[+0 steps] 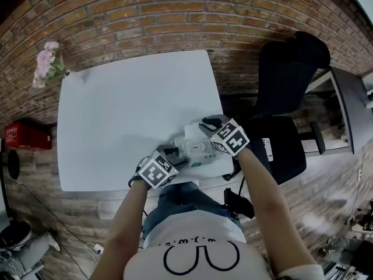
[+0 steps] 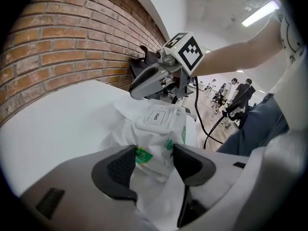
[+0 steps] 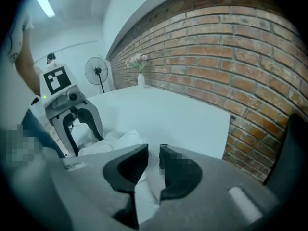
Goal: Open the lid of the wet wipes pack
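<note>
bare table (image 1: 116, 127) left of wet wipes pack (image 1: 195, 147), black chair (image 1: 285, 86) close right

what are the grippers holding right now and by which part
The wet wipes pack: left gripper jaws on its crumpled end, right gripper jaws on a thin white edge at its other end.

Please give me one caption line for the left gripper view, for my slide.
Left gripper clamps the near end of the wet wipes pack; its lid, marked OPEN, is closed.
</note>
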{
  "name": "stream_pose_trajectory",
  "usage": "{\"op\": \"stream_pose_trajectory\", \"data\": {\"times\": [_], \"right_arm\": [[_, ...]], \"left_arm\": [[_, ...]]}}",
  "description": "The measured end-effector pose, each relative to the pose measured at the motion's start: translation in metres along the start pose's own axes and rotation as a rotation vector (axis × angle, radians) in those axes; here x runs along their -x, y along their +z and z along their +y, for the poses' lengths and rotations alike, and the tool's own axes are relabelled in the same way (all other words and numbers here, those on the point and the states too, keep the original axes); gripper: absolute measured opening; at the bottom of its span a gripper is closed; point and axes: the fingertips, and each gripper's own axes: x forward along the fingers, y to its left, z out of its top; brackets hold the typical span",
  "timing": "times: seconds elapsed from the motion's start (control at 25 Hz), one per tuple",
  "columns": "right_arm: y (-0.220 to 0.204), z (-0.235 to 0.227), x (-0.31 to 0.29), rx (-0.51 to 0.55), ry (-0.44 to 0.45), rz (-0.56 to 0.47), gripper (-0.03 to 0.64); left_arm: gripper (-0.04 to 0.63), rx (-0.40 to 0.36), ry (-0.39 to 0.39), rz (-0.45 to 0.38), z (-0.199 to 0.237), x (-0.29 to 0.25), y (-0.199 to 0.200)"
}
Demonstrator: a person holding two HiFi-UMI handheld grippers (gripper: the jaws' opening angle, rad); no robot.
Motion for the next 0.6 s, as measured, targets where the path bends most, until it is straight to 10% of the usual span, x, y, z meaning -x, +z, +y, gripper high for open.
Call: {"op": "stream_pose_trajectory", "data": {"times": [0.6], "right_arm": [[0.021,0.015,0.046,-0.024,-0.074,-0.119,0.086]], "left_arm": [[0.245,0.042,0.0,-0.042,-0.001,0.031,0.006]]}}
